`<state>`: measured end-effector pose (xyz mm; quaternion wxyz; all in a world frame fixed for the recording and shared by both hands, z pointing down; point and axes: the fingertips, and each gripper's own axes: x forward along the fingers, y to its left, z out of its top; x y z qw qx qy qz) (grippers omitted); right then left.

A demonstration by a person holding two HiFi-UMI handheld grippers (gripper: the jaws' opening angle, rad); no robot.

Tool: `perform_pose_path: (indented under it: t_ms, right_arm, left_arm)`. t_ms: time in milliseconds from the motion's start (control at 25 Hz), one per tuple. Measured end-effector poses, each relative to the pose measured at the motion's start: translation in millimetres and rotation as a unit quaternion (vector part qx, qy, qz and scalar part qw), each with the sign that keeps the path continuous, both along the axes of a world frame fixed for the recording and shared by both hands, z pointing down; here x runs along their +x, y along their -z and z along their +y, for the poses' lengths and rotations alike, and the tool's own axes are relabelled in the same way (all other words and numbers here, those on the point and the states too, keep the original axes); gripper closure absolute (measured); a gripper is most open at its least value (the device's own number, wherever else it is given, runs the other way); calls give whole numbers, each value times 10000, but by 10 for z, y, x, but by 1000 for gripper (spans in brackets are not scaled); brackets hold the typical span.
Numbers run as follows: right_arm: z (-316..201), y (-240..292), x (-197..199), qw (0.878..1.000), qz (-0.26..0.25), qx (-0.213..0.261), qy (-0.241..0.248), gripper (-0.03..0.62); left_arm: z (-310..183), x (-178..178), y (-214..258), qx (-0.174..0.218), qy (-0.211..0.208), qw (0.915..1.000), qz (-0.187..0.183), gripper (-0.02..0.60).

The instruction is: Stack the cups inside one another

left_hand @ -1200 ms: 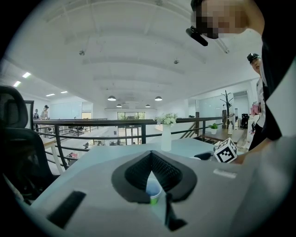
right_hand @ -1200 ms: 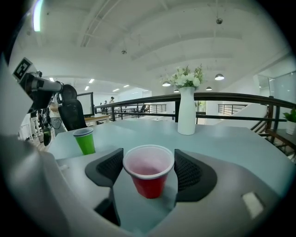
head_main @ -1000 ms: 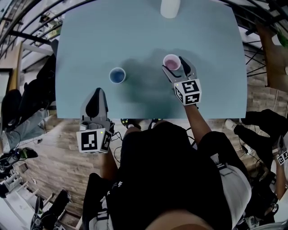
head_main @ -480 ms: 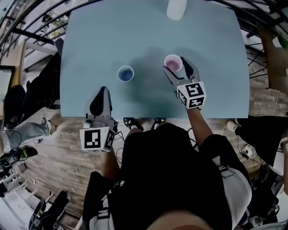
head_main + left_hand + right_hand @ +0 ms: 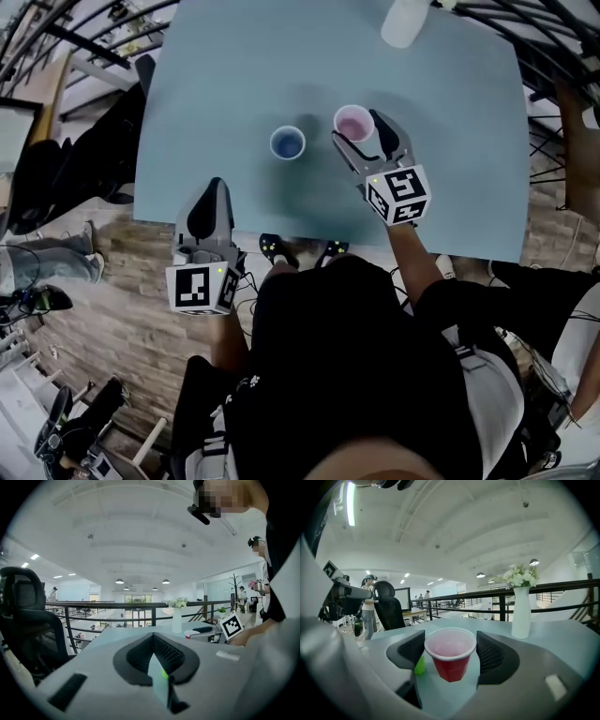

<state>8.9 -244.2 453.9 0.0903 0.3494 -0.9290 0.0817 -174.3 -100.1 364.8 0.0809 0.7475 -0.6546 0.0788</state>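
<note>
A red cup [image 5: 353, 123] stands upright between the jaws of my right gripper [image 5: 357, 129], which is shut on it at the rim; the right gripper view shows the red cup [image 5: 451, 656] pinched by both pads of that gripper [image 5: 451, 652]. A blue cup [image 5: 288, 143] stands open side up on the table, a short way left of the red one. My left gripper [image 5: 213, 185] hovers at the table's near edge, below and left of the blue cup, shut with nothing in it [image 5: 153, 657]. From the left gripper view the red cup [image 5: 192, 633] shows far off.
A white vase [image 5: 405, 21] with flowers stands at the far edge of the pale blue table [image 5: 225, 84]; the same vase [image 5: 520, 612] rises right of the red cup. Railings and office chairs surround the table. The person's shoes show under the near edge.
My right gripper has carried the red cup leftward, so the gap to the blue cup has shrunk by about half. The left gripper has stayed near the table's front edge.
</note>
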Motion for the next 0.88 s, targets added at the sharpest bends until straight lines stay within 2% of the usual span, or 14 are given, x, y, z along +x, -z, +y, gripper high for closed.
perform_pose_path:
  t_ms: [400,680,880]
  right_arm:
    - [161,158,-719,9965,-175,88,816,250]
    - [285,169,-1035,9920,-210,88,1243,250]
    - [383,93,-1201,9895,-123,25,1443,250]
  left_arm:
    - [240,-371,45,16,538,9985,-24,597]
    - [366,-557,25,-83,862,9962,-52,595]
    - [414,-649,19,1,845,9964,-61,596]
